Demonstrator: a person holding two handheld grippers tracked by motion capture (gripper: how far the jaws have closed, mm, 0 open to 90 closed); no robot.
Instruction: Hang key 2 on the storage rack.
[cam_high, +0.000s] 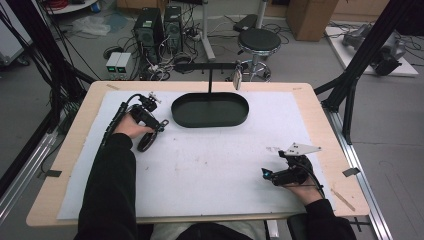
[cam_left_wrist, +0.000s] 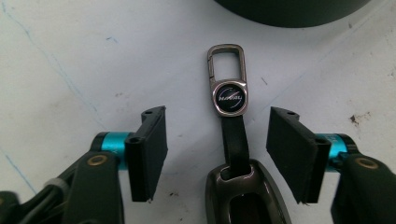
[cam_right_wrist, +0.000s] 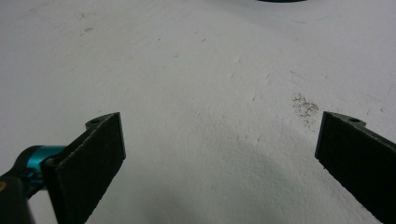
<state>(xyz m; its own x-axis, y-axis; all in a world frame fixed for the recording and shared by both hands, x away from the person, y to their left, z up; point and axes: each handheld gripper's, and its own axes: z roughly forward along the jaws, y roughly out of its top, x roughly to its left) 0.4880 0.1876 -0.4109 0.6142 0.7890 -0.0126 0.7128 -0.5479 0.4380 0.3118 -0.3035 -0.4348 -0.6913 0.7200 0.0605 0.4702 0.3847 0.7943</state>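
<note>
Both hand-held grippers gape empty; left (cam_left_wrist: 217, 154) straddles key fob (cam_left_wrist: 229, 135), lower end cropped.

Dim, even overhead light; the white mat (cam_high: 210, 165) looks greyish. Soft shadows lie under the right gripper's fingers (cam_right_wrist: 88, 158), whose near edges blur.
</note>
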